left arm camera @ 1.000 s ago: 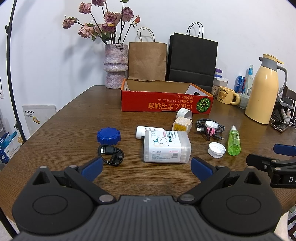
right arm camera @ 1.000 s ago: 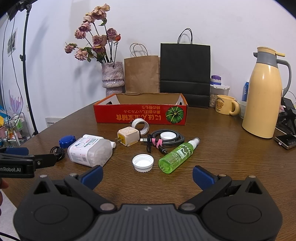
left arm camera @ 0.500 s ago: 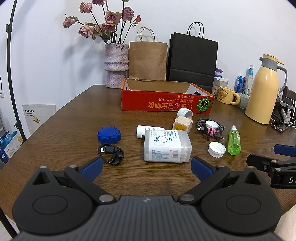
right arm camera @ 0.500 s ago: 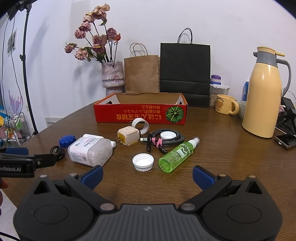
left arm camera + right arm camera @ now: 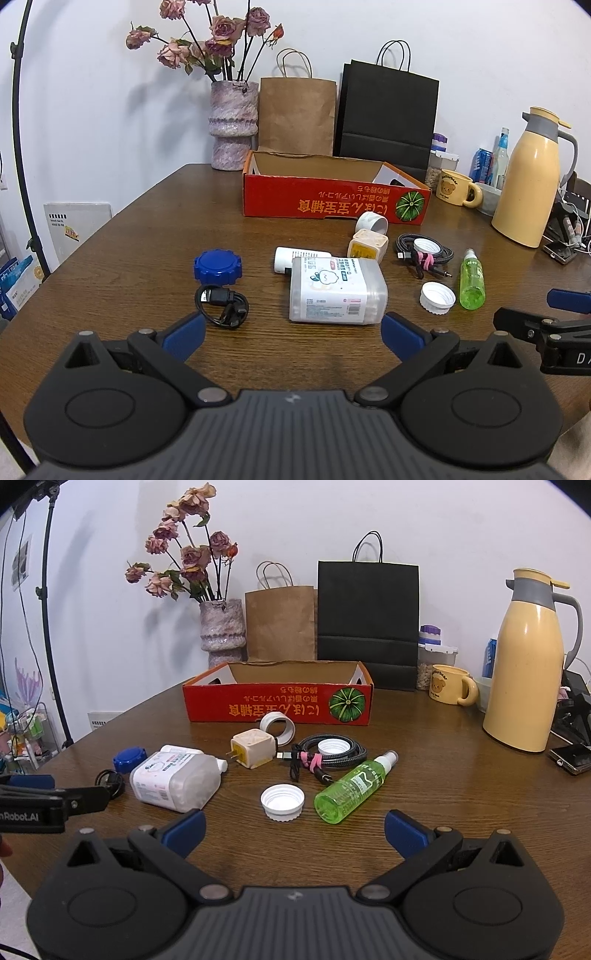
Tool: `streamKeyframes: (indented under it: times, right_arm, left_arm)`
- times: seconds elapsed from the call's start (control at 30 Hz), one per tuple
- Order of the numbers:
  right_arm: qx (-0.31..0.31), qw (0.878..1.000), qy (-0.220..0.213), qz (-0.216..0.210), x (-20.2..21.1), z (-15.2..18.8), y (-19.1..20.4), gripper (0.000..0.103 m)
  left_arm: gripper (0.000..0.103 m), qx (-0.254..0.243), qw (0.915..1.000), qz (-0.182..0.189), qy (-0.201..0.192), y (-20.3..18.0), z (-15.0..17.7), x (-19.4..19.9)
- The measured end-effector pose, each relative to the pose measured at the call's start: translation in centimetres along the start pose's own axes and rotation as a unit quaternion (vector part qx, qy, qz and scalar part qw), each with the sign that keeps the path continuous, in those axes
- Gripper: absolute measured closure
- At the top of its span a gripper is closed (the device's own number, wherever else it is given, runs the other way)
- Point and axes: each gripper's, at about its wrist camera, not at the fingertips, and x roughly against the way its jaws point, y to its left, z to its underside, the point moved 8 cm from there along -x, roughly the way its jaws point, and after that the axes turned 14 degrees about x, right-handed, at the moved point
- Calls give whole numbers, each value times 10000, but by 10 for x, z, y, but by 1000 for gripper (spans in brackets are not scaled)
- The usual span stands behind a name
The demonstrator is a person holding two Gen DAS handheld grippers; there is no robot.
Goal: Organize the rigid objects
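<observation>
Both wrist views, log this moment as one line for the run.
phase: pre-grasp | left gripper: open, empty | right gripper: open, empty | red cardboard box: nothing visible inside | green plastic spray bottle: lying on table

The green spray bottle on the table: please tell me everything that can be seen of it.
The green spray bottle is small, of clear green plastic as it looks, with a white spray nozzle and a green label with white print. It lies on its side on the brown wooden table, its nozzle toward the far side. A white screw cap lies close beside it, apart from it. A coiled braided cable lies just beyond. No gripper touches it.
</observation>
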Motion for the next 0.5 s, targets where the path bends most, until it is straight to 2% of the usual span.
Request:
streamKeyframes:
  times: [0.27,0.5]
  right_arm:
    - [-17,9999,124,2,-15,0,-2,0]
    - [-22,9996,265,42,-32,1,-6,0]
  left_arm:
    - [0,40,9999,-67,84,6,-2,-14]
    - [0,173,9989,-396,167,24,-12,-33]
